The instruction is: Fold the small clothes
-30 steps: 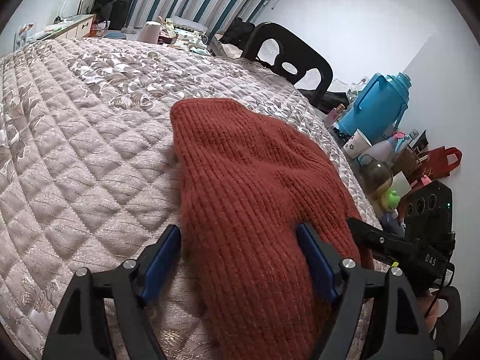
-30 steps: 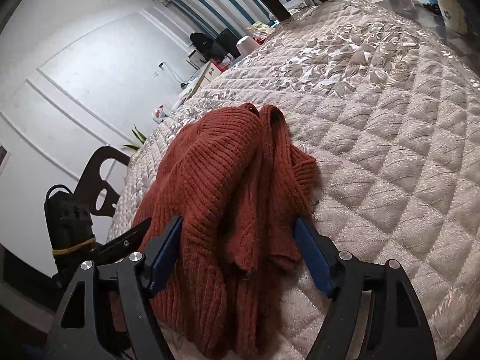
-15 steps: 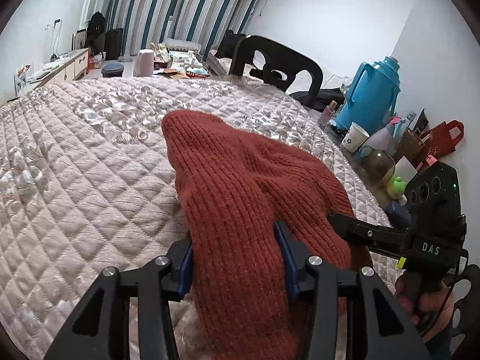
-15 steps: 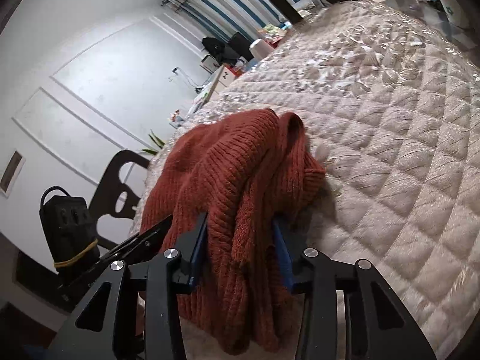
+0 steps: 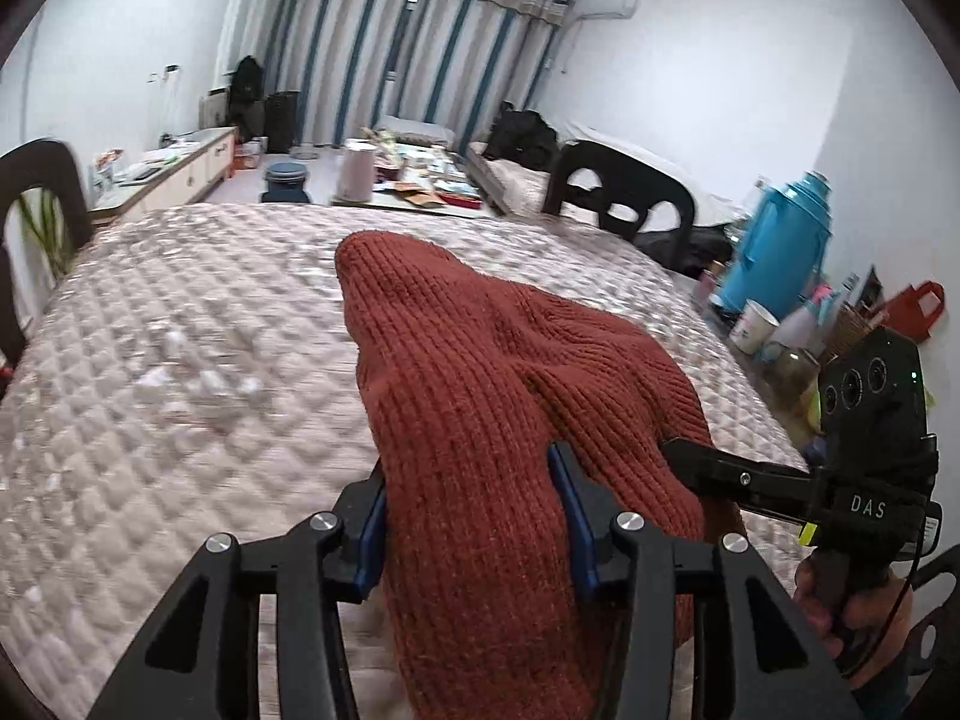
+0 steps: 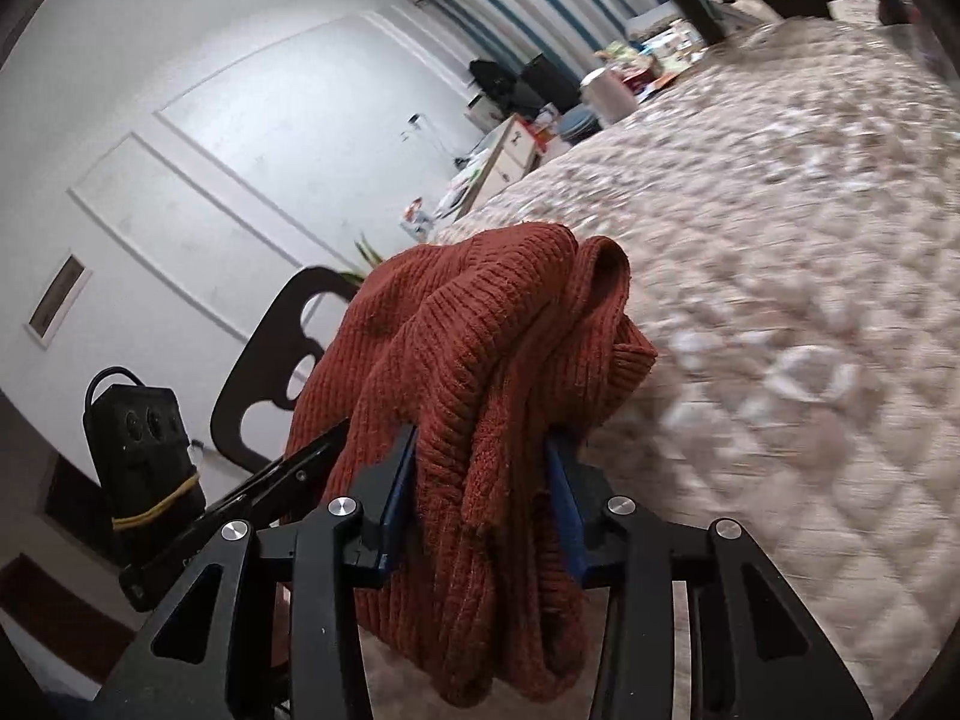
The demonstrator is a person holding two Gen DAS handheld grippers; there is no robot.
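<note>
- Sweater [image 5: 498, 408]: rust-red rib knit, bunched, near edge lifted off the quilted bed [image 5: 180, 360]; the far part still looks to rest on the quilt.
- We hold it at two spots along the near edge, so the cloth hangs between and below both grips. We judge this is a lift to carry the near edge over for a fold.
- Left gripper [image 5: 474, 516]: blue-padded fingers pinching a thick band of knit, cloth filling the gap between them.
- Right gripper [image 6: 480, 504]: fingers pinching a folded-over wad, several layers thick; loose cloth droops below the pads on our side.
- Right-view wad has a collar or cuff roll [image 6: 606, 276] sticking up; we cannot tell which.
- In the left view the right gripper's finger goes into the sweater's right side, so the two grips sit near each other.
- Risk, our read: layers are uneven in the right grip, so a ply may slip and skew the fold.
- Background blur on the quilt suggests motion.
- Around: black chair [image 5: 624, 204] beyond the bed, blue thermos [image 5: 780, 246] and paper cup [image 5: 753, 327] off the right edge, striped curtains [image 5: 408, 60] at the back wall.
</note>
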